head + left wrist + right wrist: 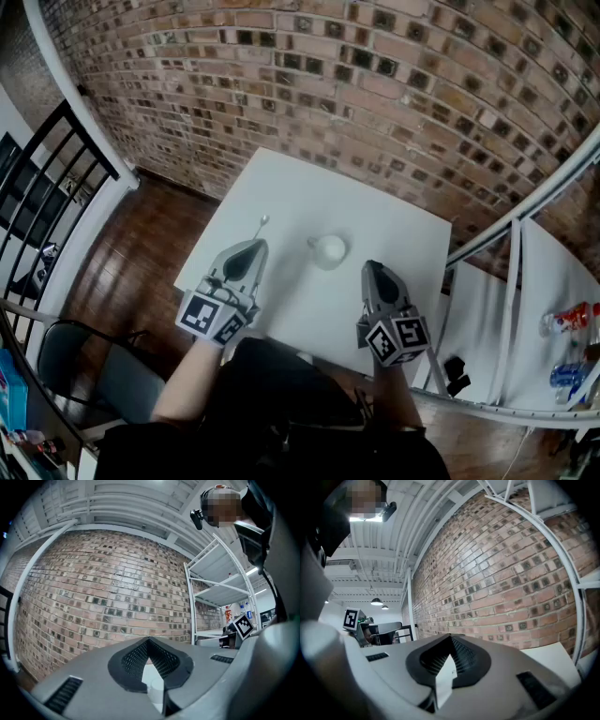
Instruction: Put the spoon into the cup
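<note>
- The spoon (pixel 262 223) lies flat on the white worktop (pixel 403 230), left of the cup (pixel 329 250) and apart from it.
- The cup stands upright near the worktop's middle.
- Your left claw (pixel 255 247) is pressed together and empty, its tip just beside the spoon's near end.
- Your right claw (pixel 371 269) is pressed together on nothing, right of the cup.
- A brick wall (pixel 375 84) lies beyond the worktop.

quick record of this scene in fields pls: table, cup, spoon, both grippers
table: white square table beside a brick wall
cup: white ceramic cup, upright, mid-table, no spoon inside
spoon: small metal spoon, lying on table, left of cup
left gripper: shut, empty, tip near spoon's handle
right gripper: shut, empty, right of cup
</note>
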Demonstrator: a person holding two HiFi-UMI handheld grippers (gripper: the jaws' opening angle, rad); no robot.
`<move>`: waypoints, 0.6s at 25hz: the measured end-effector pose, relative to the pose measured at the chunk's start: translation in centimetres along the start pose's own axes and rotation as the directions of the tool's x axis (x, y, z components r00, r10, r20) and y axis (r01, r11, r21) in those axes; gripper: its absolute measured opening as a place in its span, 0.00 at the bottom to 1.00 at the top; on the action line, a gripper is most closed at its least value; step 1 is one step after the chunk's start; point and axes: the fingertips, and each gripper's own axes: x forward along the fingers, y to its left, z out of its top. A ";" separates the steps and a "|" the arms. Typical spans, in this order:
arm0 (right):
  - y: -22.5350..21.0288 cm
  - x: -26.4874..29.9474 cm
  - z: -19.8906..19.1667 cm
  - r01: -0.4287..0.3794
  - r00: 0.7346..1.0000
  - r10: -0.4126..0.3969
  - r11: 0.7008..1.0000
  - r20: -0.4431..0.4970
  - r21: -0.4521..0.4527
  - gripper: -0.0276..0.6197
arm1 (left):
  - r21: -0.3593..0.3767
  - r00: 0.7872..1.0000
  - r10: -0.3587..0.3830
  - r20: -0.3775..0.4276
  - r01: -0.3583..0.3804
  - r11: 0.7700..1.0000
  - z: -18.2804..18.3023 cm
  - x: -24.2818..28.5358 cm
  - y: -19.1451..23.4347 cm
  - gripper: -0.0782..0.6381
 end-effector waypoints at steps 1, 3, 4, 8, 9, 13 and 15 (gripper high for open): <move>0.4 0.3 -0.3 0.000 1.000 0.000 1.000 -0.002 0.010 0.05 | -0.004 1.000 -0.004 -0.012 0.004 1.000 -0.1 -0.1 0.1 0.11; 1.1 0.8 -0.7 -0.016 1.000 0.016 1.000 -0.008 0.027 0.05 | -0.017 1.000 -0.003 -0.026 0.002 1.000 -0.3 -0.5 0.5 0.11; 1.3 1.0 -0.8 -0.031 0.999 0.032 0.999 -0.012 0.033 0.05 | -0.027 1.000 0.001 -0.026 -0.002 1.000 -0.5 -0.5 0.7 0.11; -0.3 1.5 -1.6 0.019 0.999 -0.018 0.999 -0.033 0.050 0.05 | -0.051 1.000 -0.008 -0.027 0.006 0.999 -0.9 -0.1 2.0 0.11; -0.7 1.8 -1.7 0.043 0.999 -0.042 0.998 -0.034 0.051 0.05 | -0.042 0.999 -0.012 -0.032 0.011 0.999 -0.9 0.1 2.7 0.11; -1.1 3.1 -2.0 0.075 0.996 -0.072 0.995 -0.043 0.066 0.05 | 0.020 0.996 -0.021 -0.091 0.023 1.000 -2.3 1.6 4.8 0.11; -1.0 3.5 -1.8 0.059 0.998 -0.056 0.995 -0.034 0.082 0.05 | 0.028 0.993 -0.022 -0.119 0.026 0.999 -3.3 2.6 5.4 0.11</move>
